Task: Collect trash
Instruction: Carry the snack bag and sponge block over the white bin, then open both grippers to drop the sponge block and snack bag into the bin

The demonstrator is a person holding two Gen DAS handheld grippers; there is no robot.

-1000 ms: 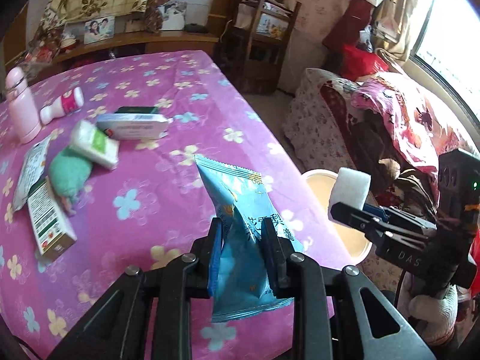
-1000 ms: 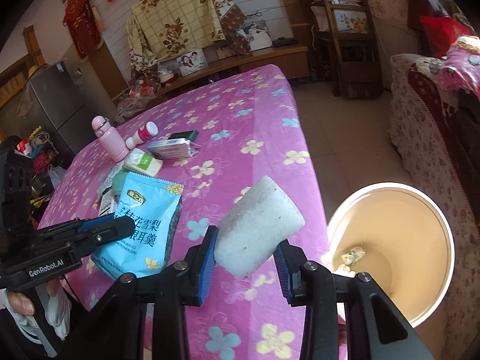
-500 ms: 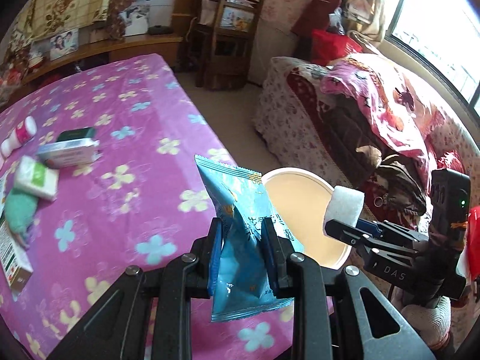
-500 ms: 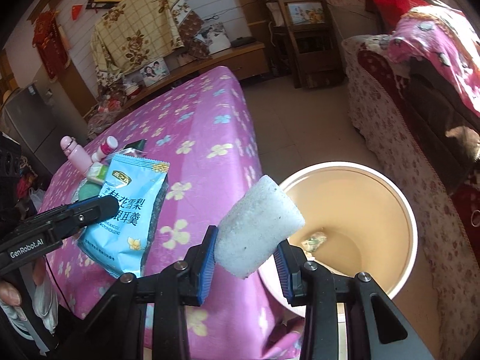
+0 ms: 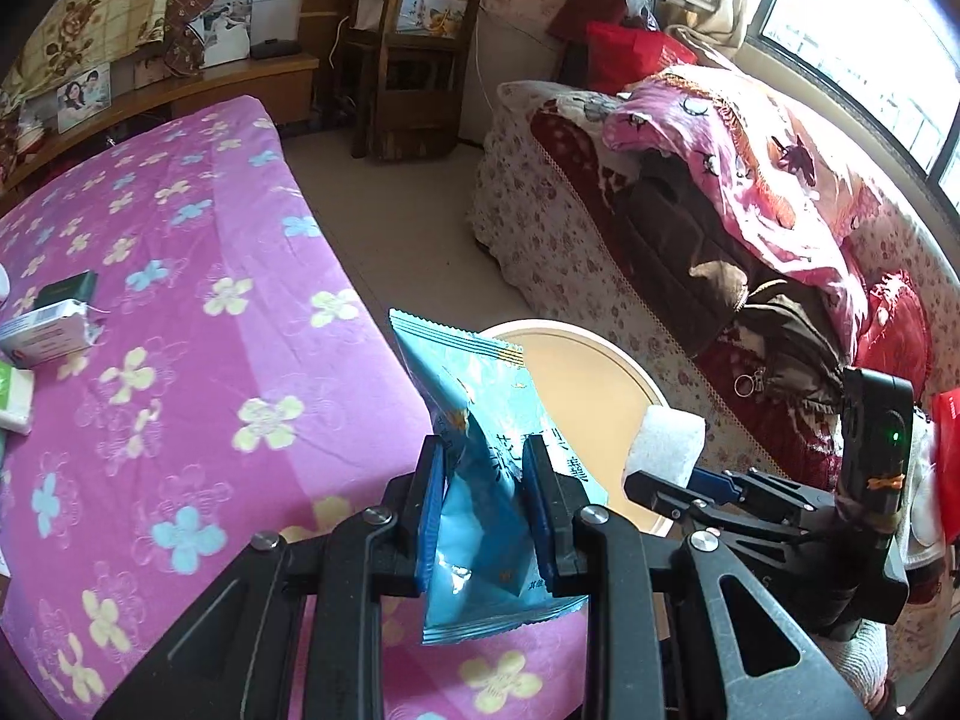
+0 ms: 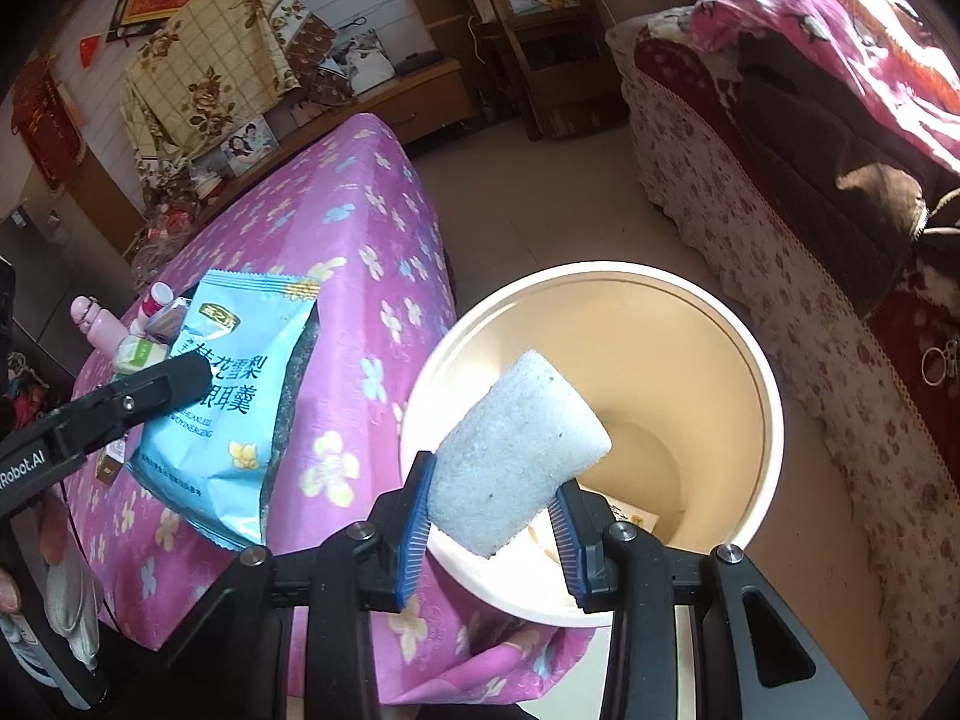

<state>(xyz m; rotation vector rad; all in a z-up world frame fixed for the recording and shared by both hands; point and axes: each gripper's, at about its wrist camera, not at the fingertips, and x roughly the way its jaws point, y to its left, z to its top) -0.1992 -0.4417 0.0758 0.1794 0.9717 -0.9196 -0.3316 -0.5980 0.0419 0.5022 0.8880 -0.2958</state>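
Observation:
My left gripper [image 5: 485, 495] is shut on a light blue snack bag [image 5: 489, 468], held upright over the table's right edge, beside the bin; the bag also shows in the right wrist view [image 6: 231, 396]. My right gripper [image 6: 495, 510] is shut on a white foam block [image 6: 516, 462], held over the open mouth of a cream round trash bin [image 6: 762, 372]. The block also shows in the left wrist view [image 5: 665, 441], above the bin's rim [image 5: 636, 369]. Some scraps lie on the bin's bottom [image 6: 630, 519].
A table with a pink flowered cloth [image 5: 168, 312] holds small boxes [image 5: 48, 333] and a pink bottle [image 6: 96, 324] at its far left. A sofa with blankets [image 5: 750, 192] stands right of the bin. A wooden shelf [image 5: 414, 54] stands at the back.
Both grippers have moved right, off the table toward the bin. The foam block now hangs over the bin's mouth and the blue bag sits at the table's edge.

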